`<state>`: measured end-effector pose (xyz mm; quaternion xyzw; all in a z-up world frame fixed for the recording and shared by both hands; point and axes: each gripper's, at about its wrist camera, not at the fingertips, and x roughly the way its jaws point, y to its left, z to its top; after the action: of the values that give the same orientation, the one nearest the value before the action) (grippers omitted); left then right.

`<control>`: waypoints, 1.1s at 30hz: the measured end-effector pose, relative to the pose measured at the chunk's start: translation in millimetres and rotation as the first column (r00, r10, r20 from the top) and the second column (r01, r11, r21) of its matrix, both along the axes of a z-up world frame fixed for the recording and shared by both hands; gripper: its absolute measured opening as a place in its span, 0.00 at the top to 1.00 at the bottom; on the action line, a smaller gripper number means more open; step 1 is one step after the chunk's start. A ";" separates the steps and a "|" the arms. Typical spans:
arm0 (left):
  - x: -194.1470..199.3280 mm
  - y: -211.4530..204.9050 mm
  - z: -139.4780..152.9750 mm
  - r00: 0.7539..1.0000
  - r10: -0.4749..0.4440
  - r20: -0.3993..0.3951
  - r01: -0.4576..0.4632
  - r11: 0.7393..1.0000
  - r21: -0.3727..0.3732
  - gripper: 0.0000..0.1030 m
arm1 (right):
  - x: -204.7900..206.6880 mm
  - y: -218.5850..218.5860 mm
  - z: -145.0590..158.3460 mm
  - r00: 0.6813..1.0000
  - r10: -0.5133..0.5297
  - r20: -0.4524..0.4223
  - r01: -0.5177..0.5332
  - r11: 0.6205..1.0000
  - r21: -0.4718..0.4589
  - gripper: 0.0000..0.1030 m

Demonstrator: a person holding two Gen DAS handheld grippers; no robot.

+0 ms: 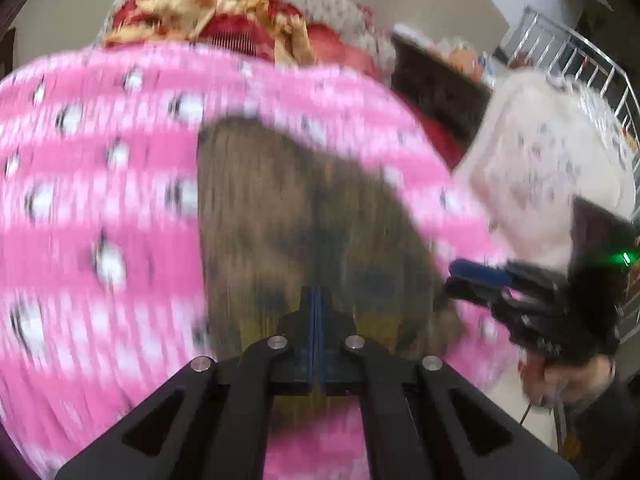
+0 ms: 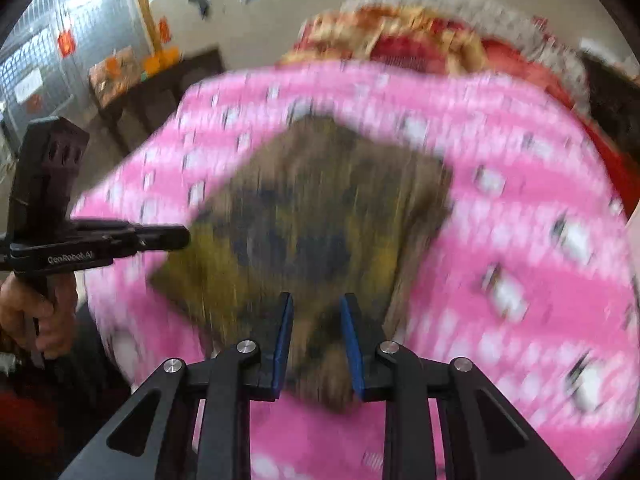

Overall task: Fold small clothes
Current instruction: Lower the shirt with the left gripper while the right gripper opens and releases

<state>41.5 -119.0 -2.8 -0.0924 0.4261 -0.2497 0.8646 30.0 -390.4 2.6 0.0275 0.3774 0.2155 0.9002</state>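
Note:
A small brown and olive garment (image 1: 304, 224) with dark patches lies on a pink blanket (image 1: 100, 184) with white spots. Both views are motion-blurred. My left gripper (image 1: 316, 296) is shut on the garment's near edge; in the right wrist view it (image 2: 184, 236) sits at the garment's left corner. My right gripper (image 2: 316, 312) is open, its blue-padded fingers (image 2: 285, 320) on either side of the garment's (image 2: 304, 216) near edge. In the left wrist view the right gripper (image 1: 456, 276) sits at the garment's right side on the pink blanket (image 2: 520, 200).
A red and gold quilt (image 1: 224, 12) is heaped behind the pink blanket. A cream floral cushion (image 1: 540, 168) lies at the right, with a metal railing (image 1: 580, 60) beyond. A dark low table (image 2: 132, 92) stands at the left.

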 end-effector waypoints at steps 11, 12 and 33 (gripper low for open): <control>176.3 -55.8 -28.8 0.976 0.197 -0.086 -0.180 0.967 0.181 0.99 | 162.1 54.4 -27.0 0.900 -0.401 -0.173 0.382 0.915 -0.132 0.64; 175.9 -55.4 -36.0 0.974 0.209 -0.090 -0.190 0.964 0.188 0.98 | 166.9 52.7 -37.2 0.898 -0.396 -0.191 0.375 0.917 -0.137 0.64; 135.3 -44.0 -8.2 0.995 0.092 0.025 -0.095 0.974 0.206 0.20 | 146.7 32.8 -37.2 0.897 -0.406 -0.177 0.393 0.914 -0.102 0.31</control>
<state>176.7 -163.0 -11.0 -0.0201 0.4383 -0.1640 0.8835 176.6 -357.6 -34.7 0.0966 0.4563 0.0102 0.8845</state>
